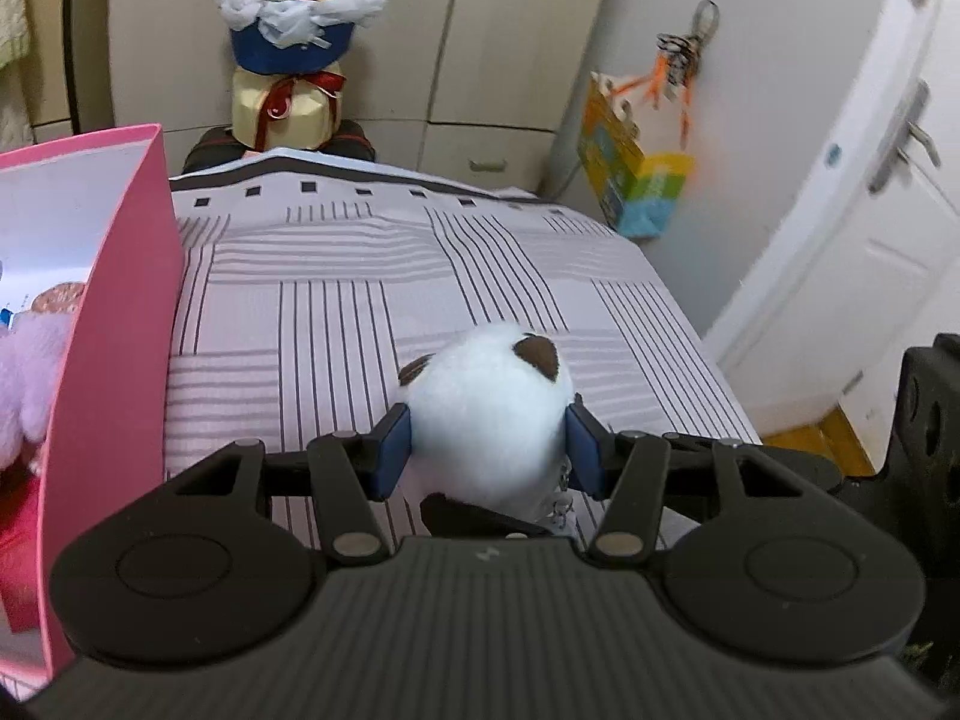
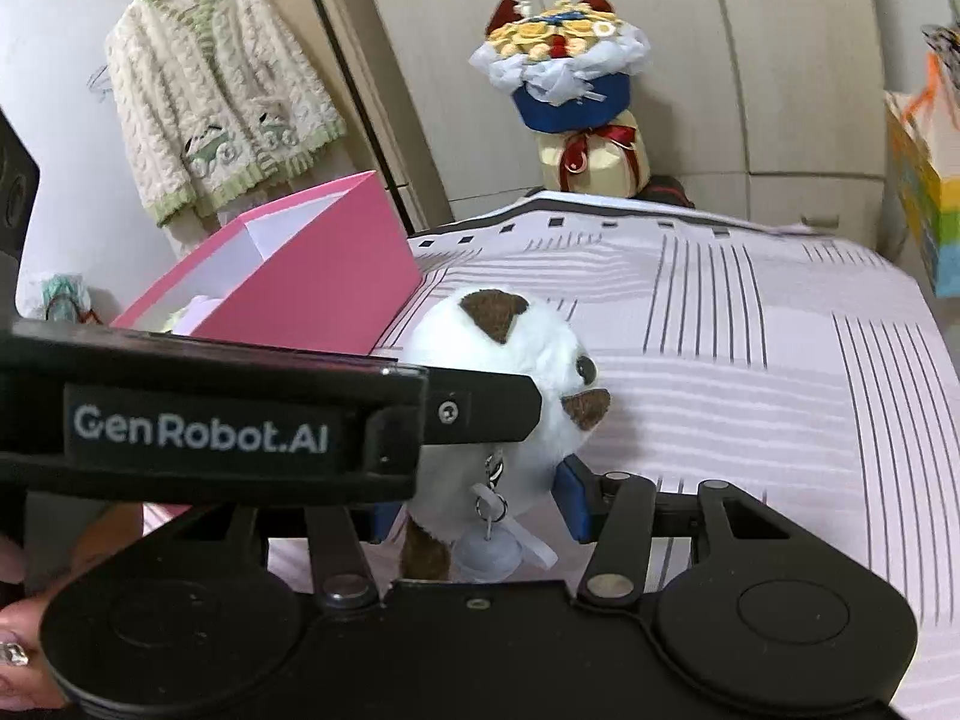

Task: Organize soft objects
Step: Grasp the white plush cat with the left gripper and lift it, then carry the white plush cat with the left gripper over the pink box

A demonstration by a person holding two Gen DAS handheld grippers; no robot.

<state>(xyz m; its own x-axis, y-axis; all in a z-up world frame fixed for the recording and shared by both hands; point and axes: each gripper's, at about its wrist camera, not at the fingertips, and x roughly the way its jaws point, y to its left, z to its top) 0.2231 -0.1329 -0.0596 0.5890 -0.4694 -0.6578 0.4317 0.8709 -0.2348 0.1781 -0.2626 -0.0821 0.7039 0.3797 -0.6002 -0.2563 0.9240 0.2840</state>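
A white plush dog (image 1: 486, 396) with brown ears hangs above the striped bed sheet (image 1: 336, 300), held by both grippers at once. My left gripper (image 1: 489, 450) is shut on it, its blue pads pressing the round head from both sides. In the right wrist view the same plush dog (image 2: 510, 348) shows its face and a small key ring with a bell. My right gripper (image 2: 477, 507) is shut on its lower body. One left-gripper finger (image 2: 480, 408) crosses in from the left at head height. An open pink box (image 1: 120, 276) stands to the left with a lilac plush (image 1: 24, 384) inside.
The pink box (image 2: 312, 276) sits on the bed's left side. A flower bouquet (image 1: 294, 30) stands beyond the bed's far end, before wardrobe doors. A knitted cardigan (image 2: 210, 96) hangs at the left. A colourful paper bag (image 1: 636, 180) hangs by a white door (image 1: 870, 210).
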